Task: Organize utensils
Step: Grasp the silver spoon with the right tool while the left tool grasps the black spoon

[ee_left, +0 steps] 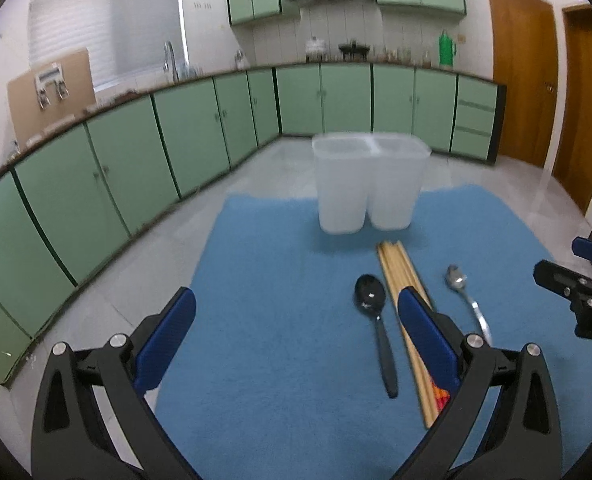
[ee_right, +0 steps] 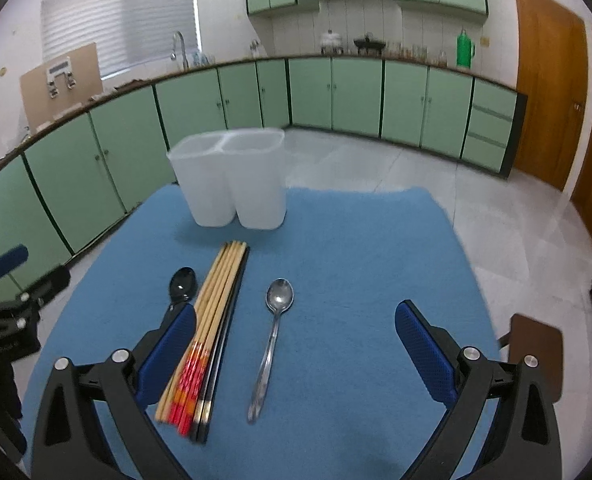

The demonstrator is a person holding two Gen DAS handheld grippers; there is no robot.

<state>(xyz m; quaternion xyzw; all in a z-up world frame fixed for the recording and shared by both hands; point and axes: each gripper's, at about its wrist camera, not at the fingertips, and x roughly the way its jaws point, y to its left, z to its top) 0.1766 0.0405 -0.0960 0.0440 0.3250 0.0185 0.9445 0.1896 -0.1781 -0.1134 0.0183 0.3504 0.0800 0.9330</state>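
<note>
Fingers (ee_right: 168, 356) of both my grippers are spread wide and hold nothing above the blue mat (ee_right: 356, 248). Between my right fingers lies the metal spoon (ee_right: 274, 340), its long axis running away from me toward the two-compartment holder (ee_right: 232, 180). Chopsticks (ee_right: 212, 328) and black spoon (ee_left: 376, 320) lie leftward, between my left fingers (ee_left: 424, 336).
</note>
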